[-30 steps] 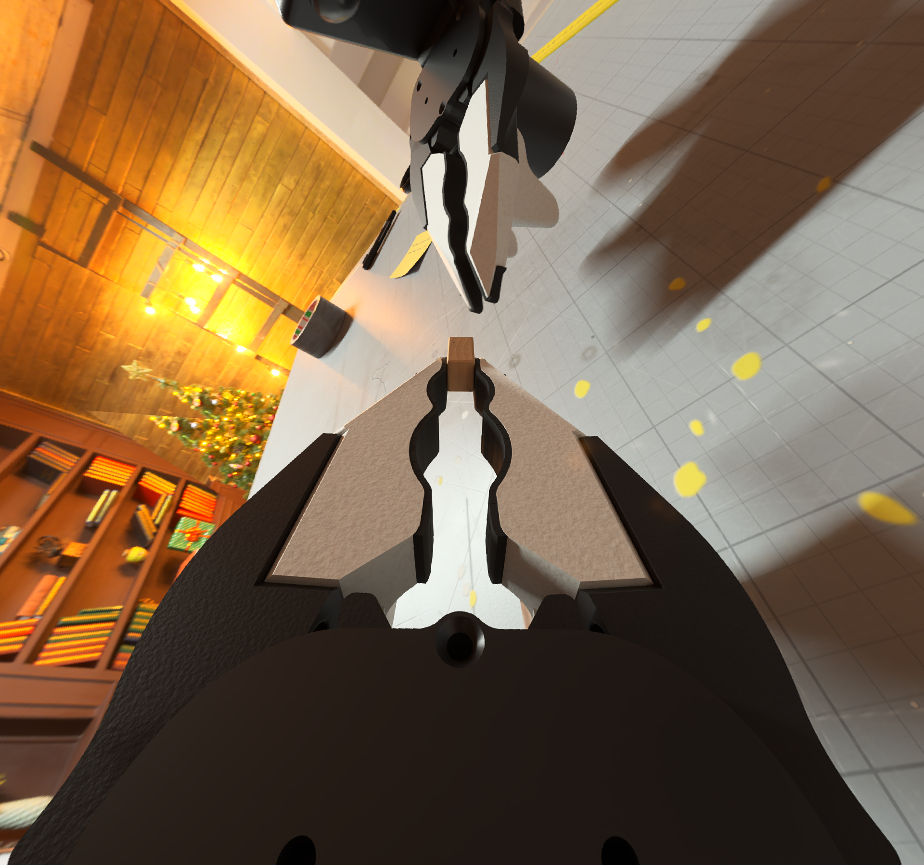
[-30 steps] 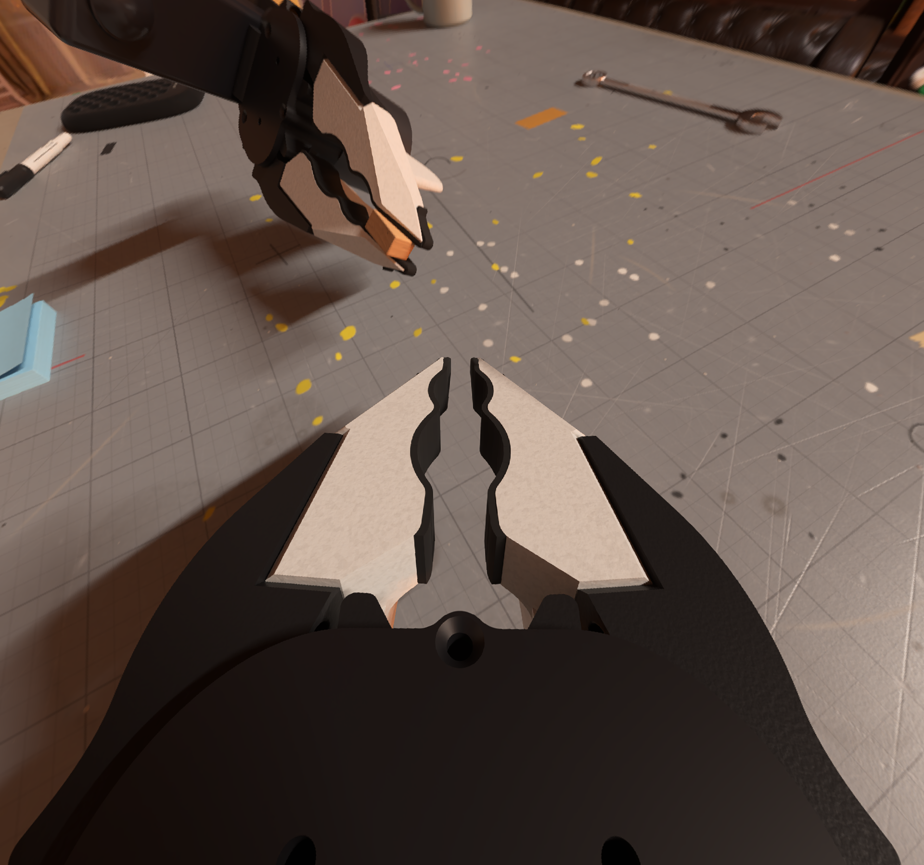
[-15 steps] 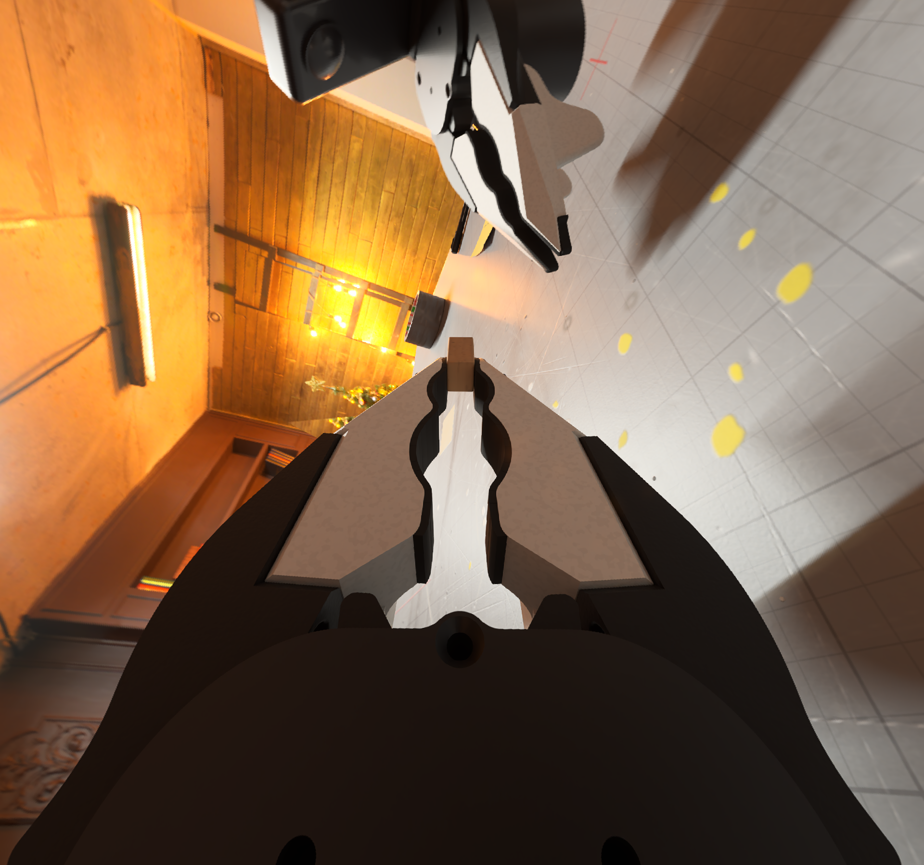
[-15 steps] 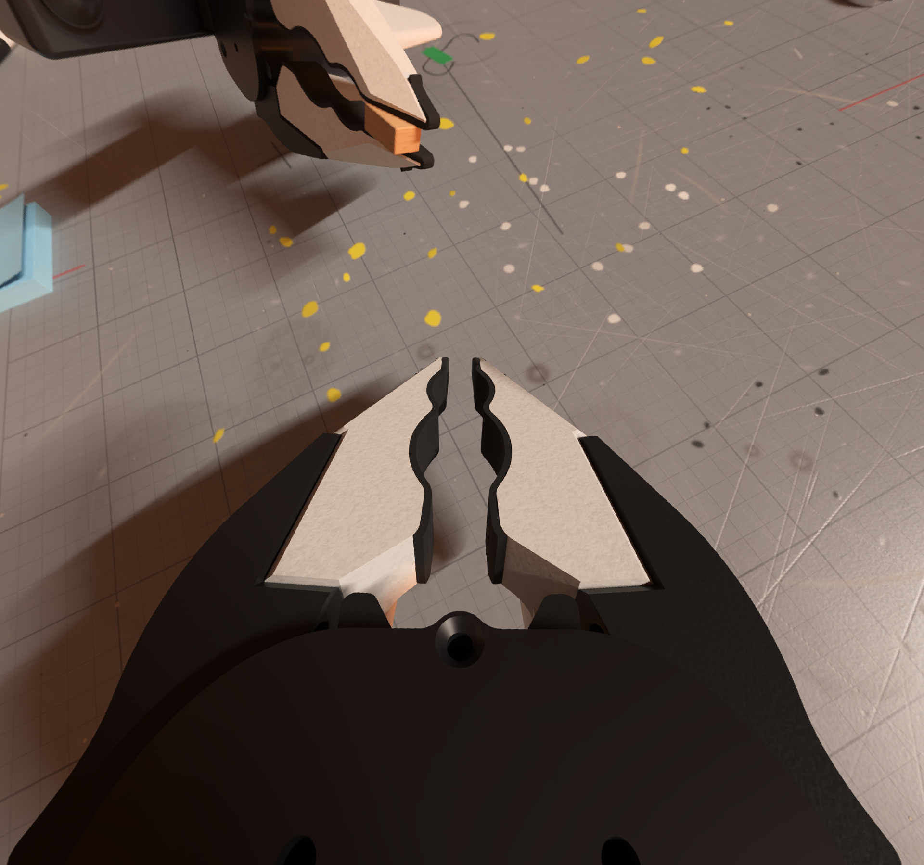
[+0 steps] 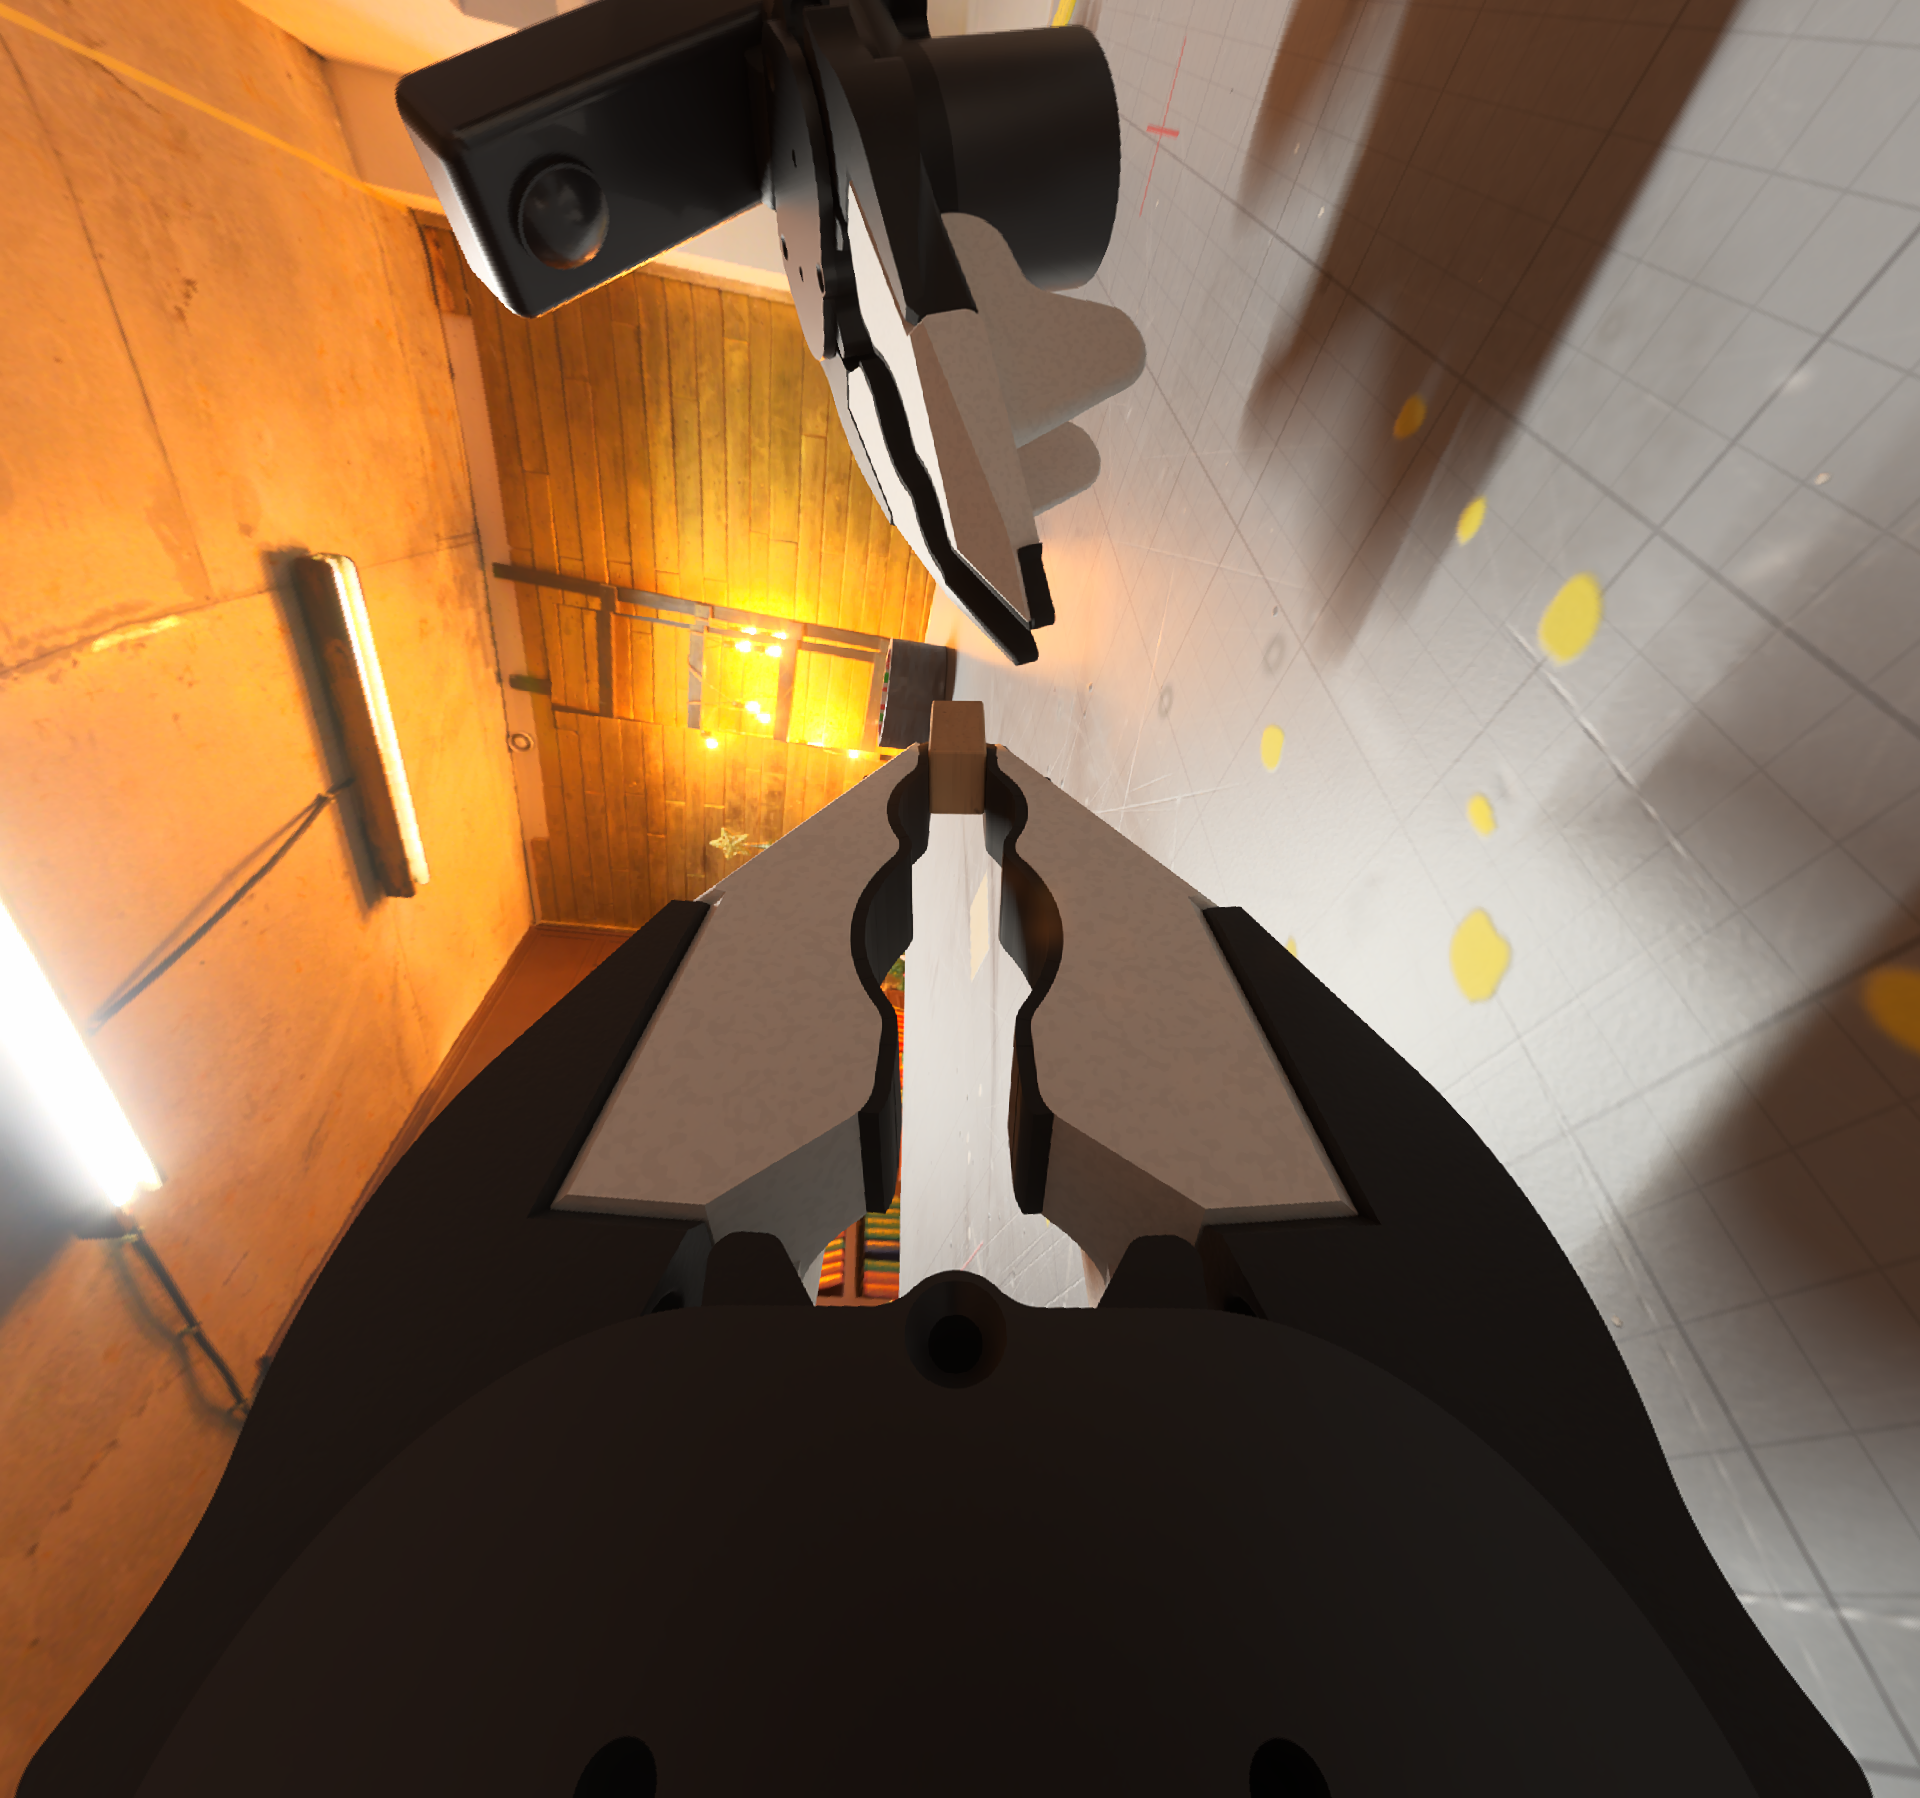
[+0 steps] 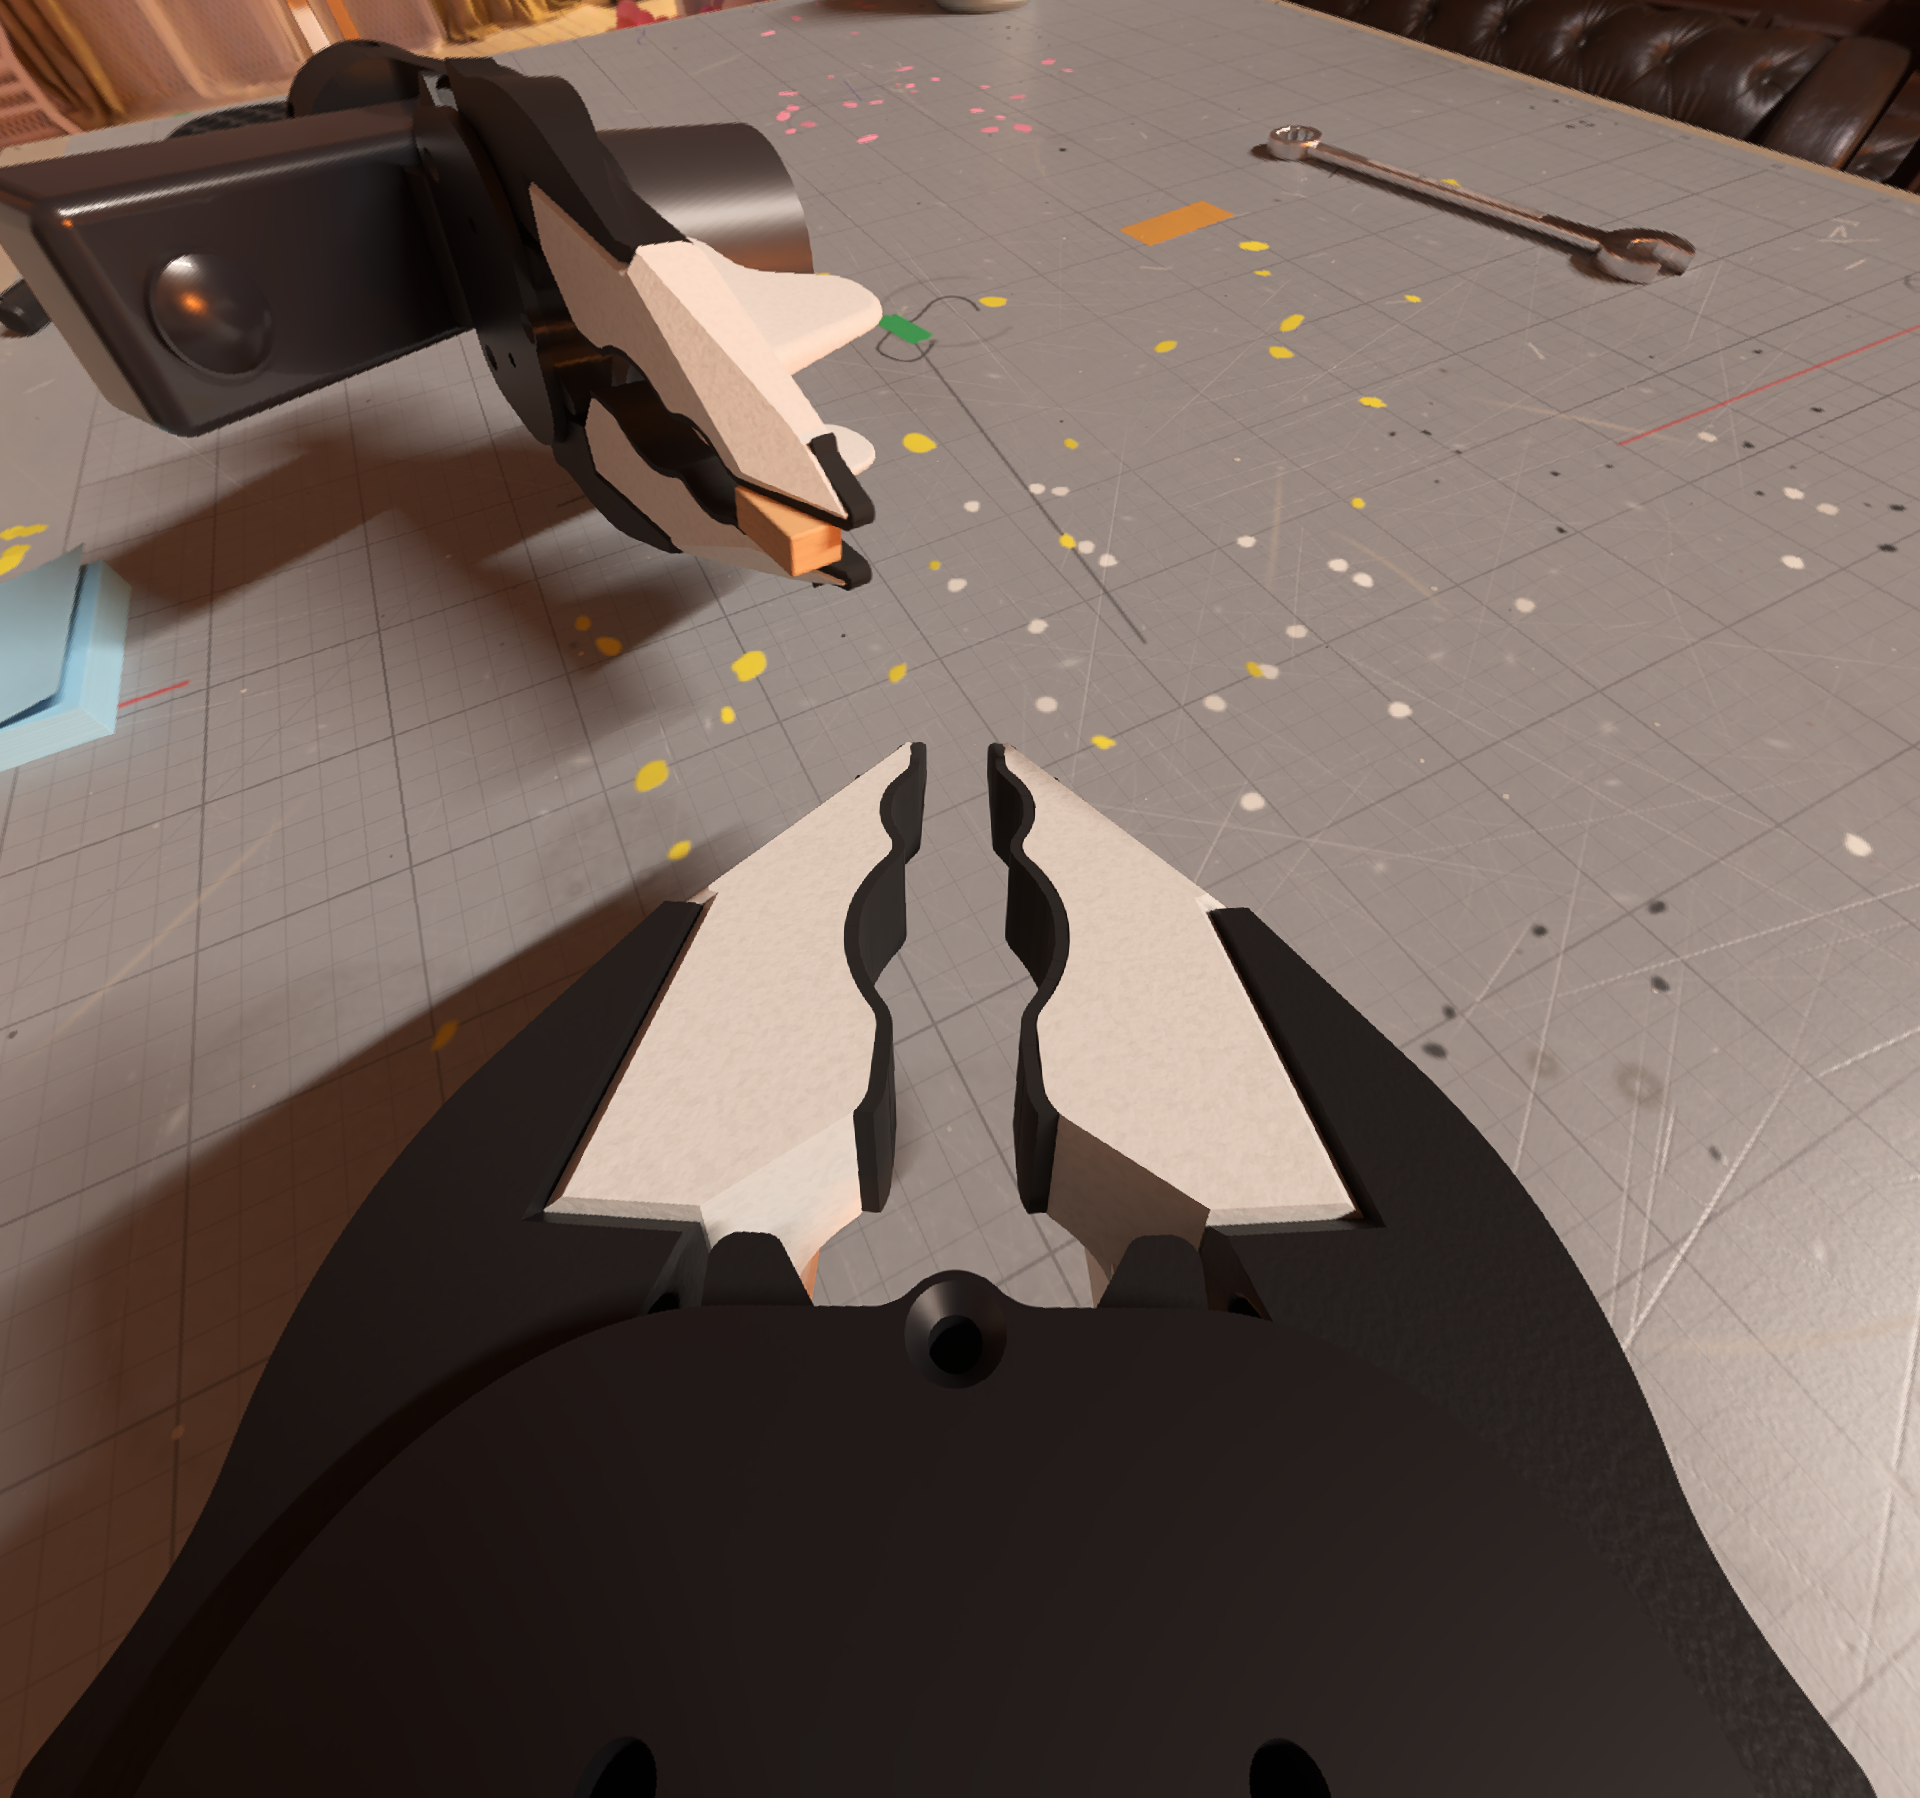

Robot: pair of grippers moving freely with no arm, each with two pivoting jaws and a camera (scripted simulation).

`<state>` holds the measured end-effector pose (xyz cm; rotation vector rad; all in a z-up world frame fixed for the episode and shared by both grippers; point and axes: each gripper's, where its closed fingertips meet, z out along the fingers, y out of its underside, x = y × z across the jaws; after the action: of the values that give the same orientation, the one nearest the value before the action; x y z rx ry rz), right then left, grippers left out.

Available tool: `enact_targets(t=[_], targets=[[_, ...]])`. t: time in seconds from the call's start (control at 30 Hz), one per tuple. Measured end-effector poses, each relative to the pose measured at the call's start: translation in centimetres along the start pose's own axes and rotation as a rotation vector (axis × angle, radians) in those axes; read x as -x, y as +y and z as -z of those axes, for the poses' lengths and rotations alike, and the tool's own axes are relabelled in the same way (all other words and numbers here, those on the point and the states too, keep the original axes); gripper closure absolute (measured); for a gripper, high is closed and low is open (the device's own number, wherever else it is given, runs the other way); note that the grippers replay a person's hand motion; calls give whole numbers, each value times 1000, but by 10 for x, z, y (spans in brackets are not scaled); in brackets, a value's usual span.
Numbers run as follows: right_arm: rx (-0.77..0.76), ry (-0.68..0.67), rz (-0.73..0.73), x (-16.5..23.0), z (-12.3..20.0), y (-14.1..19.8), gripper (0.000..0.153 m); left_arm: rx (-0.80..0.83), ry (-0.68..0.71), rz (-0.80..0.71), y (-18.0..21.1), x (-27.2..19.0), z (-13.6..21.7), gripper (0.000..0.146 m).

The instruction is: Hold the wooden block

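Wooden block (image 5: 957,756) pinched in left gripper (image 5: 957,761) jaws; right gripper (image 6: 954,761) jaws slightly parted, empty.

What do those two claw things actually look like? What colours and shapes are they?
Both look alike. The right gripper has a broad, rounded matte black body with a small round screw hole at its middle. Two pale, rough-textured wedge fingers taper to points, each lined inside with a wavy black edge. The left gripper also shows a black box with a round lens and a dark cylinder. No cables or sleeves show.
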<state>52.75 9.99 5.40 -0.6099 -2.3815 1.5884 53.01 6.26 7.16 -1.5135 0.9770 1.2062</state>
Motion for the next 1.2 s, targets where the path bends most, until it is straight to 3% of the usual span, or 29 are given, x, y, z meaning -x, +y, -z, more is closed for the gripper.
enact_targets(t=[0.13,0.3,0.57,1.2], targets=[[15,22,-4,2,-7,-1,144,29,-35,-14,5,7,-4,137],[1,59,-108,2,-18,-7,145,91,-60,-71,11,13,-7,137],[9,130,-50,6,-26,-9,145,164,-97,-388,20,4,-4,137],[2,135,-17,9,-30,-12,131,184,-86,-282,37,16,3,137]])
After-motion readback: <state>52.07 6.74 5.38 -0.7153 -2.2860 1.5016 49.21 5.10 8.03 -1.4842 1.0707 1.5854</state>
